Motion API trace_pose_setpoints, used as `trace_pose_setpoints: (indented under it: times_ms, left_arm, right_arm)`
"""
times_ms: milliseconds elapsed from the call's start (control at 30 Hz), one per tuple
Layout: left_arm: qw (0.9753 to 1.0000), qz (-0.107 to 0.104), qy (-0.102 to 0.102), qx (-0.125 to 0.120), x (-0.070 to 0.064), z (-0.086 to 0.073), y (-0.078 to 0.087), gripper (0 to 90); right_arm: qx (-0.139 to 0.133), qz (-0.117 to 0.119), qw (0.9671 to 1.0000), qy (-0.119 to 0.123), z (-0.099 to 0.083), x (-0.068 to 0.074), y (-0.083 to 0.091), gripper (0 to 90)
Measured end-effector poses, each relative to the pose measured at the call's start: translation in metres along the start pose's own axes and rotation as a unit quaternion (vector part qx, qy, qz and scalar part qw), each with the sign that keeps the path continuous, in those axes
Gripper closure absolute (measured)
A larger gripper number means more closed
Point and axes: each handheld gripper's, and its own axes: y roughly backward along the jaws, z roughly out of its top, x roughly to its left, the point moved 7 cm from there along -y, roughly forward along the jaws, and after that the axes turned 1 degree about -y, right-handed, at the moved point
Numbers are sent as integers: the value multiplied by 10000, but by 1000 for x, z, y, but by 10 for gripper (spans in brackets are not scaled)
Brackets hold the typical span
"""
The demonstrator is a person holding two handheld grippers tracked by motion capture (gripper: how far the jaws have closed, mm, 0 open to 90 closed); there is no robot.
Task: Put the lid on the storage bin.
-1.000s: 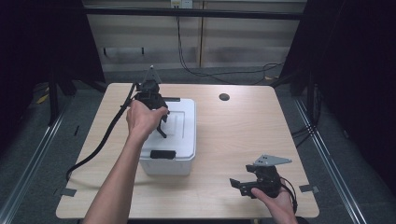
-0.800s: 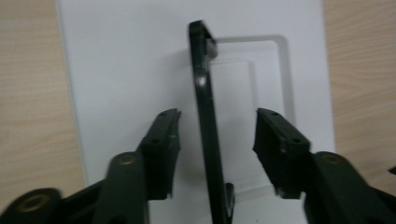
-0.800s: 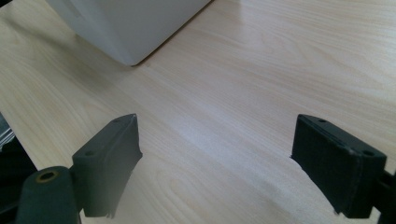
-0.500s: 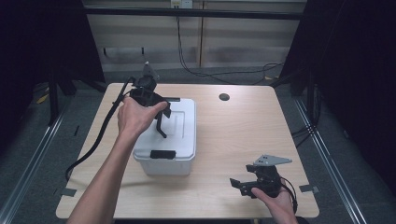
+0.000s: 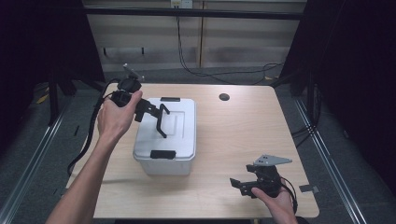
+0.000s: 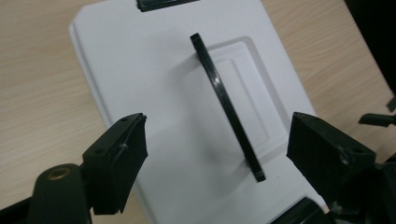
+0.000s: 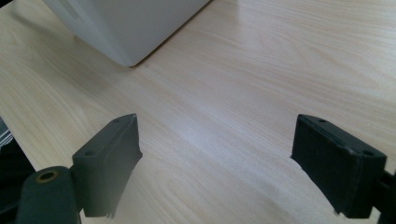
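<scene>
White rigid plastic lidded box (image 5: 166,135), left of centre on the wooden surface (image 5: 243,135), probably light but smooth; grasp its thin black upright handle (image 6: 227,105). Left gripper (image 5: 158,122) hovers spread above it; right gripper (image 5: 239,185), lower right, spread and empty.

No readable text, labels, brands or nos. anywhere I looked. The white box (image 5: 166,135) had a plain lid, its black handle (image 6: 227,103) was unmarked, & the wooden table (image 5: 247,135) was bare of any print.
</scene>
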Motion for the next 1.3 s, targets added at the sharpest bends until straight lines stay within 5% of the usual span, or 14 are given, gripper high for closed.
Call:
trace_pose_setpoints:
  times_ms: [167,433,833,1300]
  left_arm:
    - [9992,-43,-362,-166,10,-9,13,197]
    - [9974,-265,-591,-327,25,-28,20,197]
    - [9952,-257,-639,-690,38,-45,34,210]
    - [9922,-371,-682,-975,57,-95,25,205]
  right_arm:
    - [-4,0,10000,-12,0,-1,0,145]
    - [-10,-25,10000,-20,0,-1,0,145]
    - [-17,-42,10000,-42,0,-1,0,144]
    - [-11,-63,10000,-69,0,-2,0,144]
